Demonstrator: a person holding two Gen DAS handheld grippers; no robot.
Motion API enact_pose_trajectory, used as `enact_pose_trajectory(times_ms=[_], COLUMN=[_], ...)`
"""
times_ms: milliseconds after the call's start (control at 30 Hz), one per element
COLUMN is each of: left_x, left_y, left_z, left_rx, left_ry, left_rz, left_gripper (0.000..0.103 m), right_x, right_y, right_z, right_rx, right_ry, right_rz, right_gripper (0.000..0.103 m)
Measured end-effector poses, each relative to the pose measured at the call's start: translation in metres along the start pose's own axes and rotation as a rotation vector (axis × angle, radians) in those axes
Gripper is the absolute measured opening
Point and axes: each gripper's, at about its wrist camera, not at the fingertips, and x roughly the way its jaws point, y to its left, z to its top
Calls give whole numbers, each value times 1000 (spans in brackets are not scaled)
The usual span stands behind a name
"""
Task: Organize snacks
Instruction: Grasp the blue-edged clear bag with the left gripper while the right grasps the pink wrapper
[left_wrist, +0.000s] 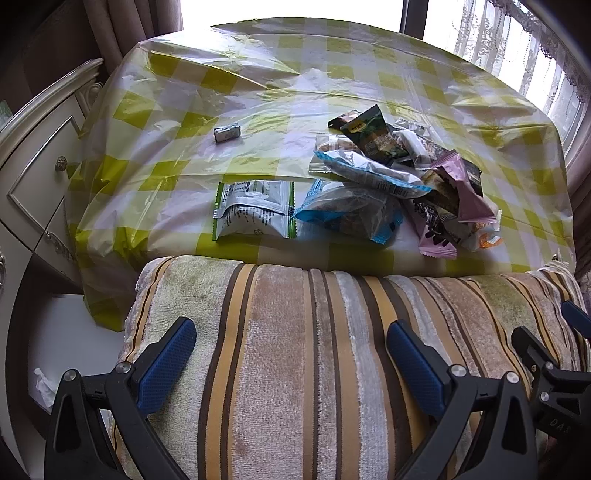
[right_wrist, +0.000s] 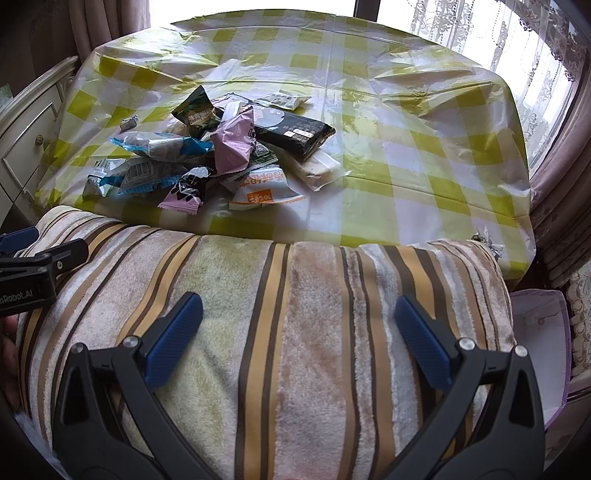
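Both claws, left claw (left_wrist: 291, 347) and right claw (right_wrist: 299, 317), gape wide and empty. The snack pile (left_wrist: 399, 177) lies ahead, heaped unsorted on the surface (left_wrist: 258, 96).

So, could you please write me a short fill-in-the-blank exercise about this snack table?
1. Both the left gripper and the right gripper are ____.
2. The tablecloth is checked white and ____.
3. The small silver candy lies ____ from the snack pile.
4. Both grippers hover over a ____ towel.

Answers: open; green; apart; striped

Checked green tablecloth (left_wrist: 258, 107), striped plush cushion (left_wrist: 295, 350), cream drawer cabinet (left_wrist: 33, 155), lace curtains (right_wrist: 535, 55)
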Motion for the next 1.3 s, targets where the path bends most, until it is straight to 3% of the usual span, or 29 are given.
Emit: enact_pose_trajectory(times_ms=[100, 167, 267, 300, 333, 433, 567, 667, 833, 900, 933, 967, 1167, 1300], left_x=[-9, -16, -11, -7, -5, 0, 14, 29, 67, 72, 74, 73, 55, 59], left_y=[14, 19, 16, 14, 10, -6, -23, -29, -46, -46, -43, -40, -26, -21], left_z=[4, 10, 25, 32, 37, 59, 89, 109, 120, 116, 114, 111, 107, 111], left_rx=[-68, -83, -75, -70, -61, -4, 52, 60, 146, 156, 141, 127, 81, 30], left_ry=[-44, -80, -91, -86, -87, -100, -66, -17, 104, 86, 92, 87, 5, 9], left_rz=[-65, -160, -249, -258, -266, -248, -291, -275, -225, -219, -247, -264, -347, -407], left_gripper=[103, 103, 93, 83, 74, 73, 73, 73, 71, 52, 45, 45, 44, 46], right_x=[-1, 2, 10, 13, 15, 18, 24, 31, 49, 57, 60, 64, 57, 46], right_y=[-4, -3, 1, 2, 1, 3, 8, 18, 34, 39, 41, 40, 28, 22], right_z=[6, 15, 28, 33, 37, 49, 67, 79, 95, 98, 98, 97, 94, 93], right_rx=[19, 14, 5, 9, 15, 25, 9, -31, -85, -106, -110, -107, -54, -22], right_ry=[-16, -16, -24, -27, -31, -56, -79, -82, -66, -50, -35, -19, -61, -111], right_rz=[40, 76, 124, 146, 170, 191, 182, 163, 135, 133, 139, 159, 228, 242], right_gripper=[103, 103, 103, 103, 103, 103, 102, 95, 91, 74, 52, 38, 33, 33])
